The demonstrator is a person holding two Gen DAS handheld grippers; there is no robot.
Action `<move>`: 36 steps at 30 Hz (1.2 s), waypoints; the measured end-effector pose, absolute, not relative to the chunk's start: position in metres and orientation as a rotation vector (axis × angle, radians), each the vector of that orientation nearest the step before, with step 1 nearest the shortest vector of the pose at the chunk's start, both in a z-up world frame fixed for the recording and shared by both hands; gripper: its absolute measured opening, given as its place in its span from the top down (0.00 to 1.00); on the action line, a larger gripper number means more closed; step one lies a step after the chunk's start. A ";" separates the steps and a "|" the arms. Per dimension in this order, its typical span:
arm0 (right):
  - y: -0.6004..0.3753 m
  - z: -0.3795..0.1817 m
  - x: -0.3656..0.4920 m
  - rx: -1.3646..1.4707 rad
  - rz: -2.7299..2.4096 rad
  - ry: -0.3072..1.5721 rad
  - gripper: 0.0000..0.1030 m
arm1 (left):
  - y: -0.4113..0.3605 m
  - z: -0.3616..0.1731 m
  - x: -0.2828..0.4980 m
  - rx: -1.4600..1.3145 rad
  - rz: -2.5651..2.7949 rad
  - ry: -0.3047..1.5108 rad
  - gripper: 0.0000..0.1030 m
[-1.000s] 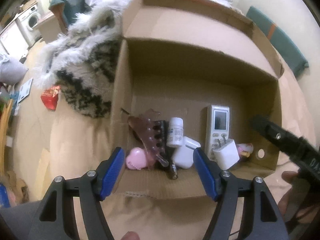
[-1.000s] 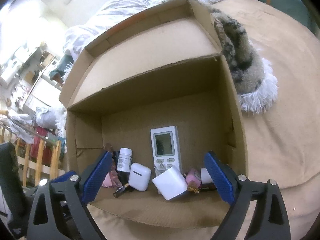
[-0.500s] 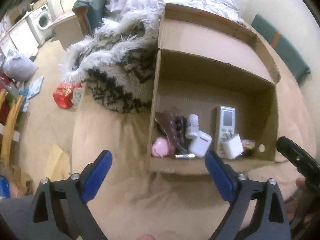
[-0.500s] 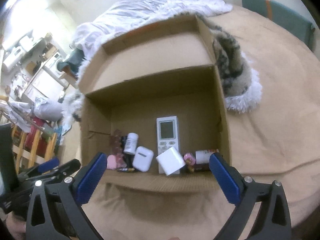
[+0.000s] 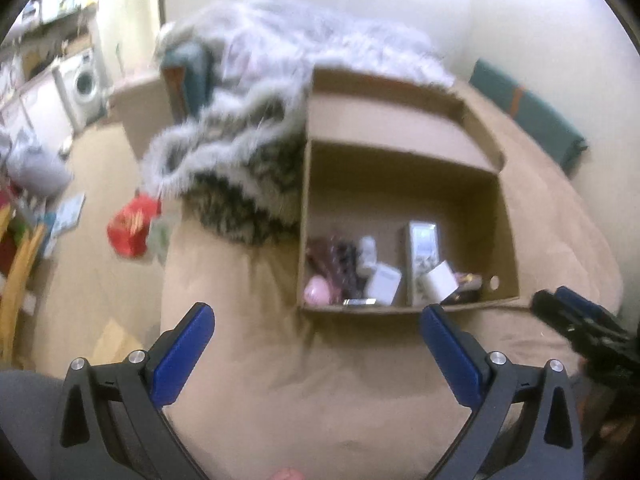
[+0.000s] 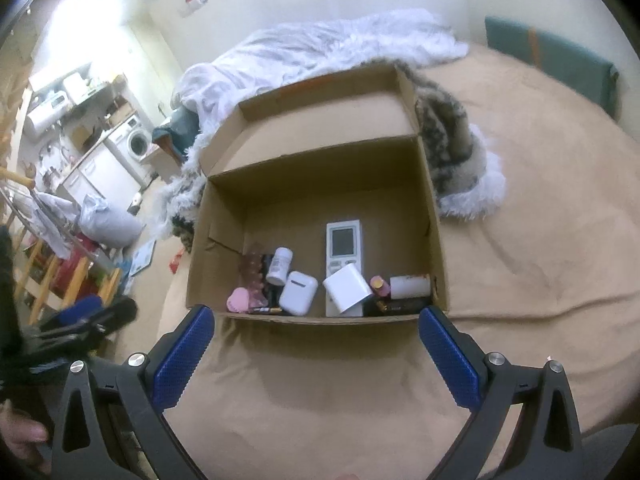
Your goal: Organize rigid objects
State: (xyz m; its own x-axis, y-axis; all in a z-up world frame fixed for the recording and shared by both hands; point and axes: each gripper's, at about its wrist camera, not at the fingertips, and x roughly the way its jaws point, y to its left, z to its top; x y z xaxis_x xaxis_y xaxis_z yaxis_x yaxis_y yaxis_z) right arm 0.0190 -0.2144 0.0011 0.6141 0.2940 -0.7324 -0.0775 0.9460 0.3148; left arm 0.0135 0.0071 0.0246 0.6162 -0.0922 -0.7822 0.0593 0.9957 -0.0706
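Observation:
An open cardboard box [image 6: 224, 240] [image 5: 508, 216] lies on the tan bedspread. Inside along its near wall lie a white remote [image 6: 343, 244] [image 5: 421, 240], a white charger cube [image 6: 346, 288] [image 5: 440, 278], a white earbud case [image 6: 298, 293] [image 5: 383, 284], a small white bottle [image 6: 280, 266], a pink round item [image 6: 237, 301] [image 5: 317, 290], a brown hair claw [image 6: 253, 268] and a pink-capped item [image 6: 380, 286]. My left gripper [image 5: 318, 354] is open and empty, in front of the box. My right gripper [image 6: 316, 354] is open and empty, also in front of it.
A furry black-and-white blanket [image 5: 236, 160] [image 6: 452, 148] lies against the box's far side. A white duvet [image 6: 320, 48] lies behind. The bed edge drops to the floor on the left, with a red bag [image 5: 130, 228] there. A teal cushion [image 6: 552, 60] stands by the wall.
Both grippers have pulled back and up from the box, which now looks smaller. The left gripper's jaws have opened wider. The objects in the box have not moved.

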 end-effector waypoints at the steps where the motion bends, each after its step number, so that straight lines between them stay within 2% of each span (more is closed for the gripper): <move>1: -0.213 -0.001 0.018 0.251 0.215 0.879 0.00 | 0.006 0.026 0.011 -0.030 -0.080 0.870 0.00; 7: -0.213 0.001 0.021 0.224 0.181 0.820 0.00 | 0.013 0.016 0.023 -0.063 -0.038 0.906 0.00; 36: -0.211 -0.006 0.023 0.196 0.163 0.848 0.00 | 0.011 0.010 0.023 -0.049 -0.031 0.918 0.00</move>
